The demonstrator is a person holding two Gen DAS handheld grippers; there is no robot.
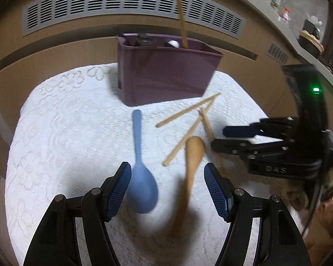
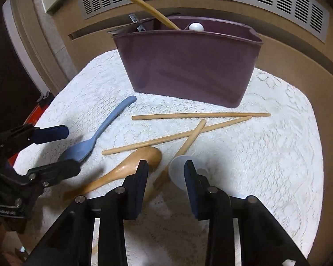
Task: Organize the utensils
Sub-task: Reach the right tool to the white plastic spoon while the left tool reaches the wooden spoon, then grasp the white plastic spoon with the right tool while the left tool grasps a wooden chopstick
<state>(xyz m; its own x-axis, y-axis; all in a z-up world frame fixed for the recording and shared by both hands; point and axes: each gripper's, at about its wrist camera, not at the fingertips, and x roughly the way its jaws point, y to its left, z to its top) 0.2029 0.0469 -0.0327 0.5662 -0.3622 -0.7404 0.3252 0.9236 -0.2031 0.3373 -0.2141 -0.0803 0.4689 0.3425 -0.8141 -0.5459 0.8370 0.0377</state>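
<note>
A purple bin (image 1: 166, 75) (image 2: 188, 66) stands at the back of a white lace cloth (image 1: 66, 144), with one chopstick (image 2: 135, 0) leaning out of it. In front of it lie a blue spoon (image 1: 142, 188) (image 2: 104, 126), a wooden spoon (image 1: 194, 155) (image 2: 131, 166) and three loose chopsticks (image 2: 199, 115). My left gripper (image 1: 167, 168) (image 2: 71, 149) is open low over both spoons' bowls. My right gripper (image 2: 165, 168) (image 1: 218, 137) stands narrowly open astride one chopstick (image 2: 188, 139). A translucent spoon bowl (image 2: 177, 168) rests against its right finger.
A brown panel with a grey vent grille (image 1: 131, 2) runs behind the bin. A white round handle end (image 2: 196, 26) and dark utensils (image 2: 137, 24) sit inside the bin. The cloth's edges drop off on the left and right.
</note>
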